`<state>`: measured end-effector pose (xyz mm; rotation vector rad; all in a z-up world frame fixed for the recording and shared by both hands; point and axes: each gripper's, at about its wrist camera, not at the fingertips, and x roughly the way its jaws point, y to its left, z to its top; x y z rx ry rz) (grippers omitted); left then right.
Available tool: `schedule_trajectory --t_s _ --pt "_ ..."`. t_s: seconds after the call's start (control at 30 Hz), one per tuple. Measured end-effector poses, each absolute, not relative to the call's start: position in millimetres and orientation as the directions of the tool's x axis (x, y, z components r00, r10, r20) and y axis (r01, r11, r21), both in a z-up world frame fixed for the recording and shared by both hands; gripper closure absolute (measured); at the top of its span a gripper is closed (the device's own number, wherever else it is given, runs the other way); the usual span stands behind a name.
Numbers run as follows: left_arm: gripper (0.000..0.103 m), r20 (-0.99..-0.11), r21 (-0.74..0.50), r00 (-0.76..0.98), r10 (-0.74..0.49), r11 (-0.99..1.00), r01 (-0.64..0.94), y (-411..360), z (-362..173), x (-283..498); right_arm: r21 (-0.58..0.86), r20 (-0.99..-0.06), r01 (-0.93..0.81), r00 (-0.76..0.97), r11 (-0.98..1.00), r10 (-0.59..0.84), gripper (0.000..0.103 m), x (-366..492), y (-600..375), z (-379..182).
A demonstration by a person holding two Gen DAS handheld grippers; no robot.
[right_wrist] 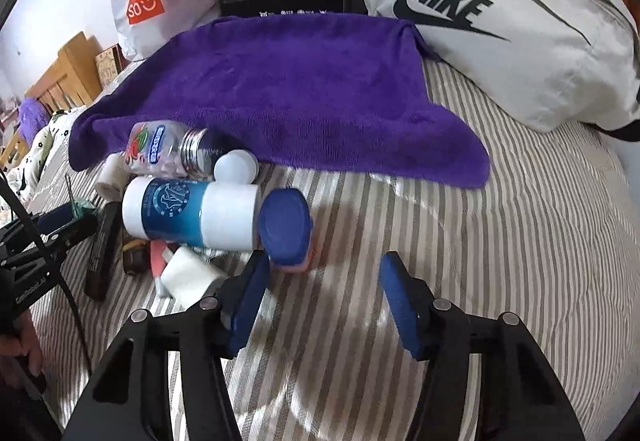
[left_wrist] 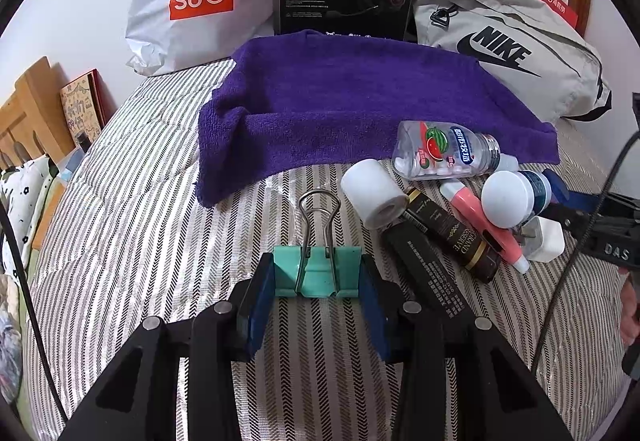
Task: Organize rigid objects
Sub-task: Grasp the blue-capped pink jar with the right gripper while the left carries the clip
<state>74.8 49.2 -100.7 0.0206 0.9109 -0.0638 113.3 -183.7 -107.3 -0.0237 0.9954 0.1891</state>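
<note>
Clear bottle [left_wrist: 444,151] of white tablets; left fingers [left_wrist: 258,305] pinching binder clip [left_wrist: 318,273] (right fingers [right_wrist: 394,295] spread).

Your teal binder clip [left_wrist: 318,273] stands on the striped cover, wire handles up, near the front. To its right lies the heap: a white roll [left_wrist: 372,193], clear candy bottle [left_wrist: 444,151] against the purple towel [left_wrist: 340,101], dark tubes [left_wrist: 452,237], a blue-and-white bottle [right_wrist: 192,213].

Bare striped bedcover [right_wrist: 460,225] right of clutter [right_wrist: 188,209]
</note>
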Motion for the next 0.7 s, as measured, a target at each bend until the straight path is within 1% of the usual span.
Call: schedule_trajectory --t_s 0.1,0.13,0.17,0.2,0.27,0.57,0.7 --pt "0.063 -0.79 -0.011 0.611 -0.048 0.998 0.063 49.2 -100.7 74.8 0.054 -0.827 -0.175 0.544 0.983 0.142 0.052 118.3 -180.8 -108.3" --pt "0.063 -0.79 -0.011 0.611 -0.048 0.998 0.063 49.0 -100.5 75.0 0.053 -0.823 -0.18 0.55 0.982 0.145 0.057 120.0 -179.6 -108.1" --pt "0.063 -0.791 -0.012 0.61 -0.048 0.998 0.064 49.0 -100.4 75.0 0.053 -0.819 -0.186 0.554 0.981 0.149 0.065 121.3 -179.1 -108.3" --pt "0.064 -0.791 -0.011 0.61 -0.048 0.998 0.064 48.9 -100.6 74.9 0.047 -0.818 -0.194 0.555 0.98 0.149 0.068 122.5 -176.8 -108.5" --pt "0.064 -0.792 -0.01 0.609 -0.049 0.998 0.067 48.8 -100.4 75.2 0.035 -0.817 -0.204 0.558 0.978 0.145 0.08 123.0 -174.7 -107.6" --pt "0.064 -0.801 -0.082 0.592 -0.092 0.996 0.045 64.2 -97.3 72.1 0.109 -0.813 -0.202 0.545 0.973 0.204 0.08 114.6 -193.6 -98.6" --pt "0.064 -0.803 -0.079 0.59 -0.081 0.996 0.03 67.5 -95.1 69.7 0.128 -0.808 -0.194 0.548 0.973 0.215 0.08 104.4 -203.4 -93.9"
